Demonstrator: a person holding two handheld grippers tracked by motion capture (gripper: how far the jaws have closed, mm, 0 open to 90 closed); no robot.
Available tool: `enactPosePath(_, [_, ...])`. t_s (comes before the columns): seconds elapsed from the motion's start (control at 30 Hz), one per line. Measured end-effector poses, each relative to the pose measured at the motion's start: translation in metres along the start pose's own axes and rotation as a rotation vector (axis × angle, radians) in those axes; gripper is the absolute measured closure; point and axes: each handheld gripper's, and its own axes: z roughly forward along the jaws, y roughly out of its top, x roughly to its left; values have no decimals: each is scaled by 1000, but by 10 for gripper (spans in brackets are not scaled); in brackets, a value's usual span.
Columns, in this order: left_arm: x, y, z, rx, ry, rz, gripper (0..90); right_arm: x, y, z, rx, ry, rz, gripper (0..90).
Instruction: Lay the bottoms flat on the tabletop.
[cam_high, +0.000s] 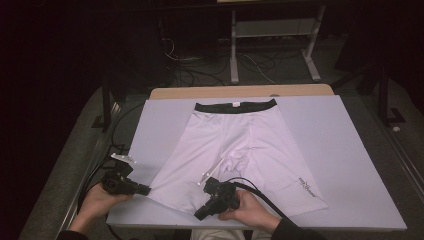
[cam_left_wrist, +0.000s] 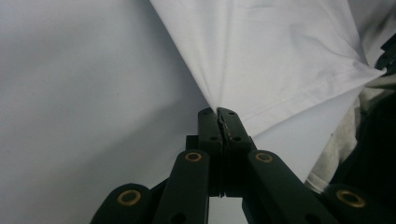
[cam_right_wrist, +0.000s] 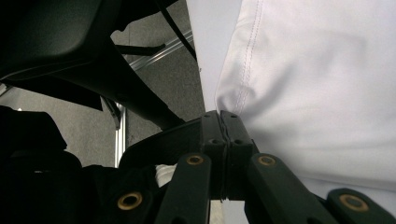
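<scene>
White stretchy shorts (cam_high: 240, 150) lie flat on the pale board over the table (cam_high: 350, 165), black waistband (cam_high: 235, 105) at the far edge, legs pointing toward the person. Both hands work the near left leg w/ grippers. Left gripper (cam_high: 145, 189) is at the outer hem corner; in the left gripper view its fingers (cam_left_wrist: 208, 126) are pressed together, pinching a peak of fabric that tents up from the tip. Right gripper (cam_high: 200, 214) is at the inner end of that hem, near the table's front edge; in the right gripper view its fingers (cam_right_wrist: 236, 128) are also closed tight w/ the stitched hem edge caught between them. Judging by this, the step is lifting the leg hem to fold it up toward the waistband. Risks: both pinches look shallow, right at the tips, so the slick fabric could slip out if pulled fast or unevenly. Can't tell if each grip holds both layers or just the top one; if only one, the leg would open up & the fold come out lumpy. Uneven lift btwn the two hands would skew the crease, & dragging instead of lifting could shift the whole garment on the board.
</scene>
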Motion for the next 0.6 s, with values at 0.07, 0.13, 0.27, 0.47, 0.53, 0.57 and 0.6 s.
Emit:
enactPosePath(0.07, [-1, -2, 1, 3, -2, -4, 884, 1, -1, 1, 9, 3, 2, 884])
enactPosePath(0.13, [-1, -2, 3, 7, -4, -4, 884, 1, -1, 2, 14, 7, 1, 883])
enactPosePath(0.27, [-2, -1, 6, 7, -5, -1, 883, 2, -2, 3, 20, 12, -6, 882])
enactPosePath(0.47, [-4, 3, 8, 12, -8, 9, 881, 6, -4, 1, 30, 28, -1, 876])
enactPosePath(0.53, [-5, 3, 8, 12, -10, 10, 878, 6, -5, 0, 27, 29, 2, 862])
enactPosePath(0.57, [-5, 4, 8, 10, -10, 10, 871, 6, -5, -1, 27, 41, 13, 833])
enactPosePath(0.6, [-6, 4, 7, 4, -12, 11, 834, 5, -5, -2, 29, 54, 21, 796])
